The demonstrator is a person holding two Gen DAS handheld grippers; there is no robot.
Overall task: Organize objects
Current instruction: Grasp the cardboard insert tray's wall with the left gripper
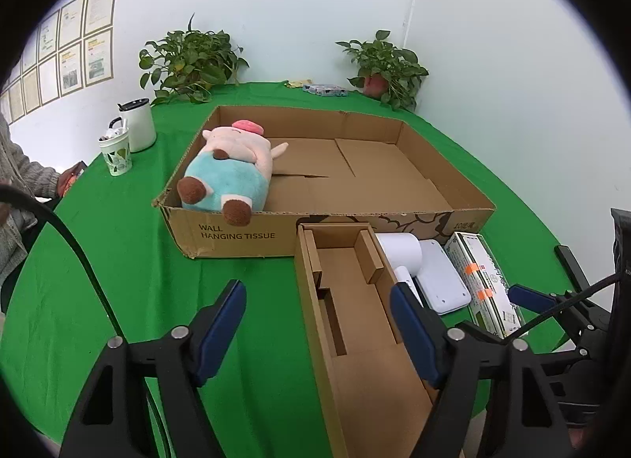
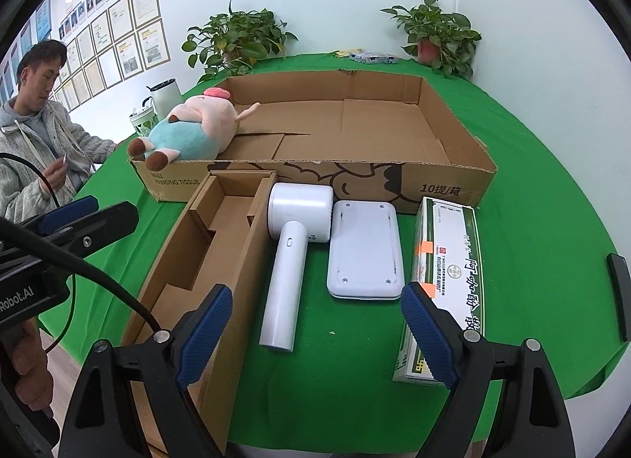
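Both tools stand with their blue pads spread apart, gripping nothing. The left gripper (image 1: 317, 324) hangs over the near end of the narrow cardboard insert box (image 1: 355, 324), one pad over the green cloth (image 1: 118, 280) to the left of that box, the other inside its right wall. The right gripper (image 2: 315, 333) hovers above the cloth just right of the insert box, its left pad against the box's right wall and its right pad over the near end of the green-and-white carton (image 2: 445, 272).

Taking the insert box as the mark: just beside its right wall lies the white handheld device (image 2: 292, 260), handle toward the camera and round head at the far end. Right of that sits the flat white rounded case (image 2: 364, 249), and further right again the carton, lying lengthwise.

Beyond the far end of the insert box, touching it, is the large open cardboard tray (image 2: 453, 182) printed "WALL HANGING TISSUE". The plush pig (image 2: 189, 130) lies in the tray's left corner, feet over the front wall.

Left of the tray stand a white mug (image 1: 138, 128) and a patterned cup (image 1: 116, 156). Farthest back, two potted plants (image 1: 189, 59) against the wall
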